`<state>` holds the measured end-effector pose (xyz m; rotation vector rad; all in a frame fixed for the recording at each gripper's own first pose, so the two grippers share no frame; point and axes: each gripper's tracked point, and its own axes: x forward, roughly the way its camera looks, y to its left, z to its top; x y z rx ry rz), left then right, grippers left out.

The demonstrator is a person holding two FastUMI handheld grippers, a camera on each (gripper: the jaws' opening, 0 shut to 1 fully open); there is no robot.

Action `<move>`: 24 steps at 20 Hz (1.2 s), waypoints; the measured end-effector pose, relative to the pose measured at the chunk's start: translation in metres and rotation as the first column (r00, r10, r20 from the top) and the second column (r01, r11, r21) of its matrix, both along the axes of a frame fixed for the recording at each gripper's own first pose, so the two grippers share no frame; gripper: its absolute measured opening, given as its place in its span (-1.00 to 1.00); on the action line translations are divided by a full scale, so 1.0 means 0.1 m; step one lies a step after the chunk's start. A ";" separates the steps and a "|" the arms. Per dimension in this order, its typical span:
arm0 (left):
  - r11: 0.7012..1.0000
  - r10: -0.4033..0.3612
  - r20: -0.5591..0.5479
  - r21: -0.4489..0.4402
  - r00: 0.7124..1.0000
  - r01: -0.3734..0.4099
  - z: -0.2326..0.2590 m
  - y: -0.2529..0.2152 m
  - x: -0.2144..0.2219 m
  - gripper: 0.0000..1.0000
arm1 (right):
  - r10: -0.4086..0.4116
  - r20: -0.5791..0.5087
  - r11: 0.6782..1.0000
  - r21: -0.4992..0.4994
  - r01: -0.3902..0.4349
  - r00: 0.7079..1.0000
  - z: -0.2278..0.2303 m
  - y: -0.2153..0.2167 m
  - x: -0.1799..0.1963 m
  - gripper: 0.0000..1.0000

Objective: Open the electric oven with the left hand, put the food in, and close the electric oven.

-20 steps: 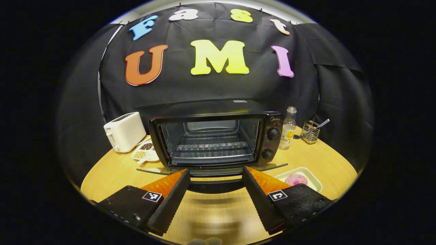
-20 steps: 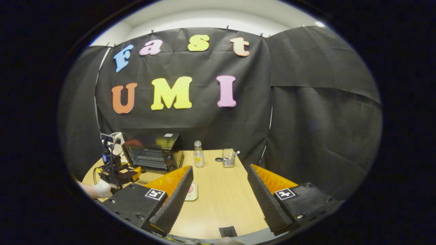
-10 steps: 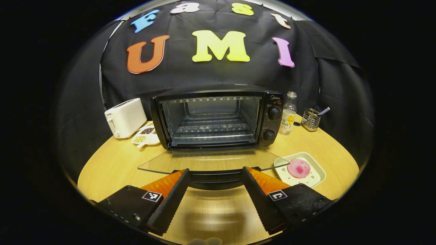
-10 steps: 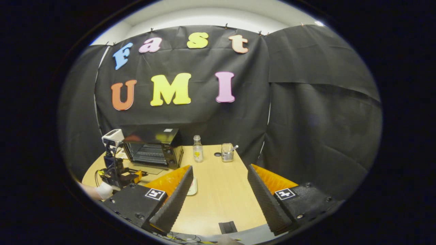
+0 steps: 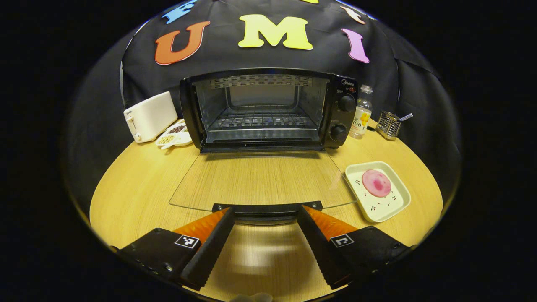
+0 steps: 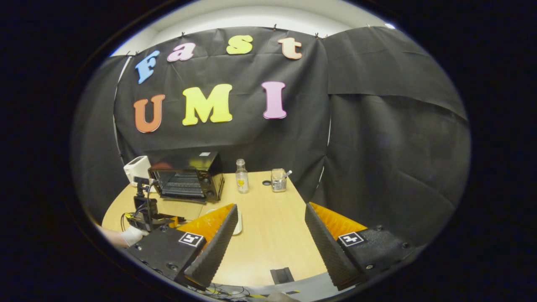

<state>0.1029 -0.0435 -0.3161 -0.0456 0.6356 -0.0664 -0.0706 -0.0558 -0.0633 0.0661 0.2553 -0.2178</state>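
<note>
Lying flat over the table [image 5: 138, 176], the oven [image 5: 268, 109] door's handle [image 5: 267, 208] is sitting between the left hand-held gripper's [image 5: 266, 216] wide-open fingers, ungripped. Food [image 5: 376, 183] is waiting on its tray [image 5: 396, 207] just right of the door. The right hand-held gripper [image 6: 270, 214] is hovering wide open, empty. Reaching for the tray, it may be risking knocking the glass door.

Oven [image 5: 268, 109] door [image 5: 262, 180] flat open; jaws apart at handle [image 5: 267, 208].
</note>
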 end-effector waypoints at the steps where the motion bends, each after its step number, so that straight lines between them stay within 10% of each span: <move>1: 1.000 -0.003 -0.007 0.002 1.000 0.003 -0.02 0.00 0.00 0.94 | -0.005 -0.007 1.000 0.001 0.005 1.000 -0.03 -0.01 0.00 1.00; 11: 0.999 -0.032 -0.105 0.024 0.994 0.034 -0.08 -0.01 -0.04 0.94 | 0.009 -0.033 0.997 0.082 -0.006 0.999 -0.32 0.02 0.19 1.00; 18: 0.995 -0.043 0.030 0.086 0.999 0.041 0.18 0.05 -0.14 0.94 | 0.109 -0.136 0.982 0.169 -0.085 0.985 -0.89 0.02 0.76 1.00; 24: 0.995 0.044 0.133 0.086 0.990 -0.056 0.87 0.20 -0.58 0.94 | 0.287 -0.306 0.945 0.245 -0.216 0.908 -1.67 0.16 1.61 0.97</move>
